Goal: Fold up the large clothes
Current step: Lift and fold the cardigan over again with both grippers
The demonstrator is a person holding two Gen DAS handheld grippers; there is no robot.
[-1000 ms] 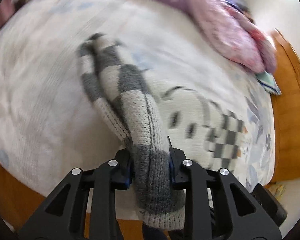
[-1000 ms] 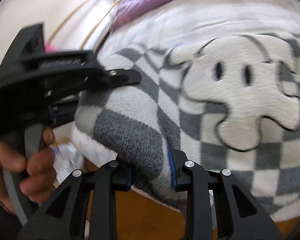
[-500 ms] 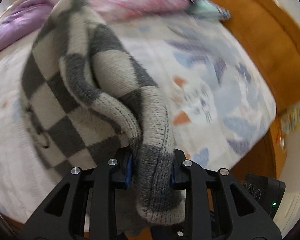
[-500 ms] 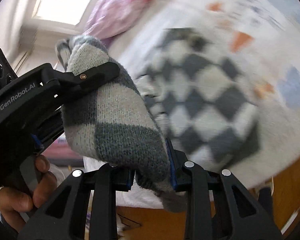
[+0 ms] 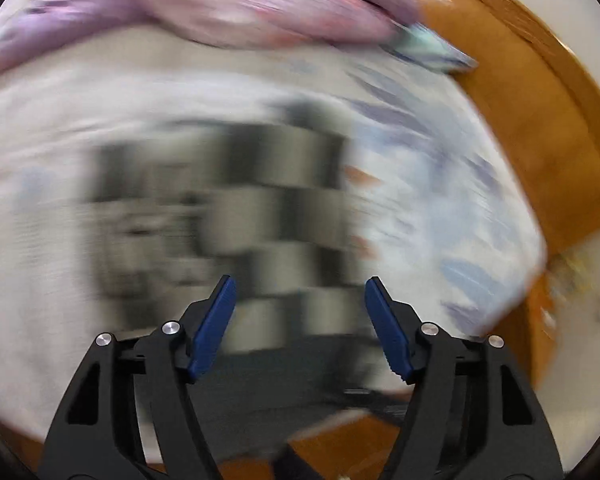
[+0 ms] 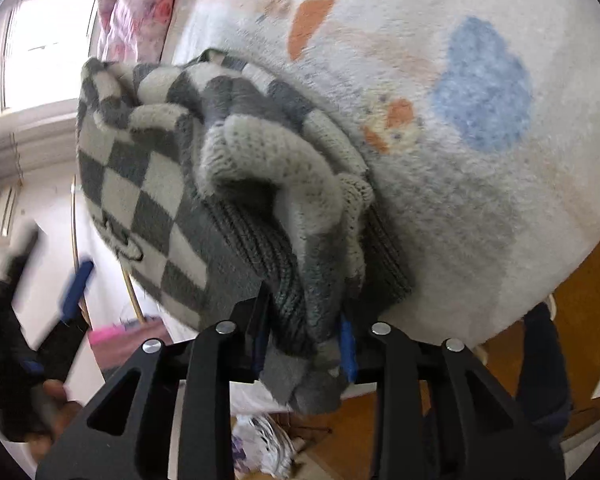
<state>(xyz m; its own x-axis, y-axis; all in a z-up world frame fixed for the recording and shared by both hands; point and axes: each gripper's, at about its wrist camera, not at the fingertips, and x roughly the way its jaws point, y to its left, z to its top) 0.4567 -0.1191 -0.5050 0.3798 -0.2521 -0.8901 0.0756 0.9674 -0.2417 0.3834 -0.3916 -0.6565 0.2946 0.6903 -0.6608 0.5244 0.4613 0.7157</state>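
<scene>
A grey and cream checkered knit sweater (image 5: 260,208) lies folded over on the bed, blurred in the left wrist view. My left gripper (image 5: 300,304) is open and empty just above its near edge. My right gripper (image 6: 304,344) is shut on a bunched grey ribbed edge of the sweater (image 6: 204,184), which is doubled over on the bed sheet (image 6: 480,160). The left gripper (image 6: 60,320) shows blurred at the lower left of the right wrist view, apart from the sweater.
A pink and purple quilt (image 5: 228,4) is heaped along the far side of the bed. The wooden bed frame (image 5: 540,112) runs along the right. A window (image 6: 40,48) is at the left, and wooden floor (image 6: 580,320) lies beyond the bed edge.
My left gripper has let go of the sweater and opened; the sweater now lies folded on the bed. My right gripper still holds its edge, lowered onto the bed.
</scene>
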